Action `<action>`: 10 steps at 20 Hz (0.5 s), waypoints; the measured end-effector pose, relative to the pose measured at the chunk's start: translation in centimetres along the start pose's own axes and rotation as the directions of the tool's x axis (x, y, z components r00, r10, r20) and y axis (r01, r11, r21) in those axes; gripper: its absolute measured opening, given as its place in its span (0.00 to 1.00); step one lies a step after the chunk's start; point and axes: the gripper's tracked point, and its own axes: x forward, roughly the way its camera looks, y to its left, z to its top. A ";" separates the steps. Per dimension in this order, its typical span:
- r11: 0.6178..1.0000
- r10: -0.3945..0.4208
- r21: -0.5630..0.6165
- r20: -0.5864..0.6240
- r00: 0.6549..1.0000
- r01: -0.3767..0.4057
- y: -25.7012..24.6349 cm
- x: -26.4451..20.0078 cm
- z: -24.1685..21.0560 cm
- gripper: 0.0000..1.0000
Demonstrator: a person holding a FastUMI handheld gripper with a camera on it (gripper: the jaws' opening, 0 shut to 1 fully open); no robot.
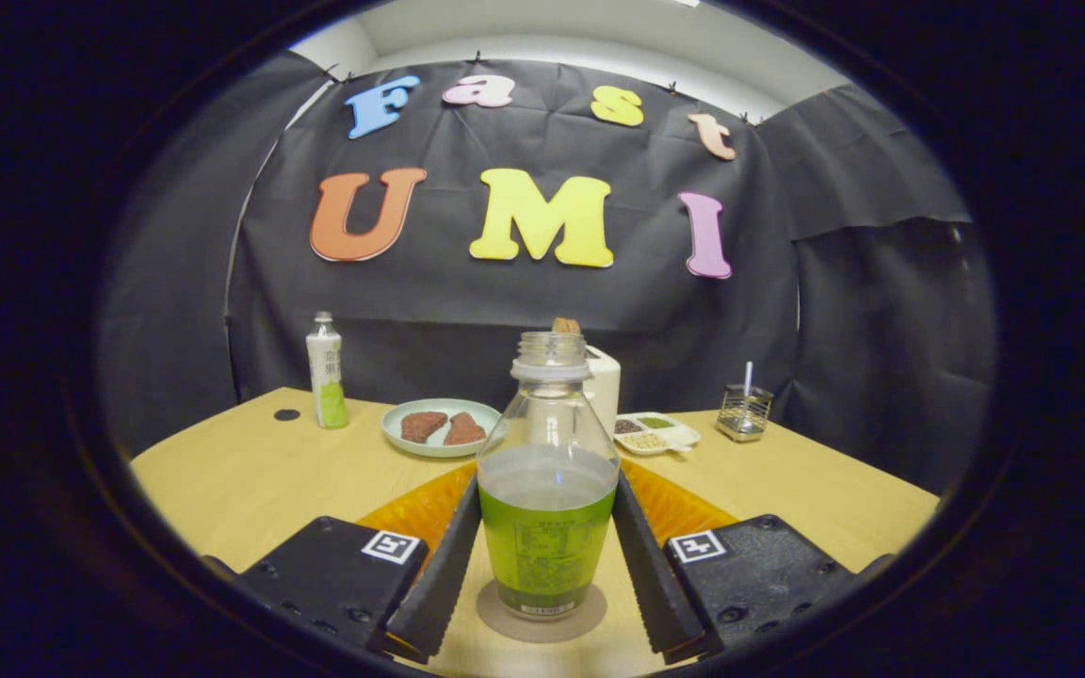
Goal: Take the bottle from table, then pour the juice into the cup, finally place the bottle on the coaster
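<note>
Nearest of all, the gripper (547, 551) reaches level across the table (251, 471), its two fingers (444, 565) angled forward and converging toward the far side. Between them stands the bottle (547, 490), upright and uncapped, with juice (546, 541) filling roughly its lower half beneath a green label. Each finger lies right alongside the bottle's lower body at its widest part; whether the pads actually press on the plastic or merely flank it cannot be told from this view. The bottle's base sits centred on a round brown coaster (505, 621), whose edge shows around it on the near side.

Behind the fingers, an orange mat (420, 504) spreads across the wooden surface to either side of the bottle. Farther off, left of the bottle's shoulder, a pale green plate (401, 443) holds two reddish-brown pieces of food (442, 427). At the far left stands a second, slimmer bottle (326, 372), upright and capped, with a small dark disc (286, 414) on the table just left of it. Directly beyond the open neck is a white container (605, 381). To its right lies a small white divided dish (660, 433) of seeds or spices, and farther right a wire basket (743, 412) with a thin rod standing in it.
</note>
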 end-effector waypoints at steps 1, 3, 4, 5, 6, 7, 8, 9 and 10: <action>1.000 -0.015 0.016 0.008 1.000 0.015 -0.3 0.0 -0.1 0.82; 0.999 -0.027 0.045 0.013 1.000 0.026 -0.6 -0.1 -0.5 0.82; 0.998 -0.030 0.048 0.019 0.999 0.029 -0.8 -0.3 -0.5 0.82; 0.999 -0.038 0.040 0.018 0.999 0.037 -1.1 -0.4 -0.7 0.82; 0.998 -0.032 0.047 0.022 0.999 0.031 -1.1 -0.6 -0.7 0.82; 0.998 -0.025 0.058 0.020 0.999 0.023 -1.1 -0.6 -0.7 0.83; 0.998 -0.018 0.066 0.015 1.000 0.017 -1.0 -0.6 -0.9 0.83; 0.998 -0.007 0.068 0.014 1.000 0.006 -0.8 -0.6 -0.9 0.83; 0.998 -0.001 0.061 0.009 1.000 0.000 -0.6 -0.5 -1.0 0.83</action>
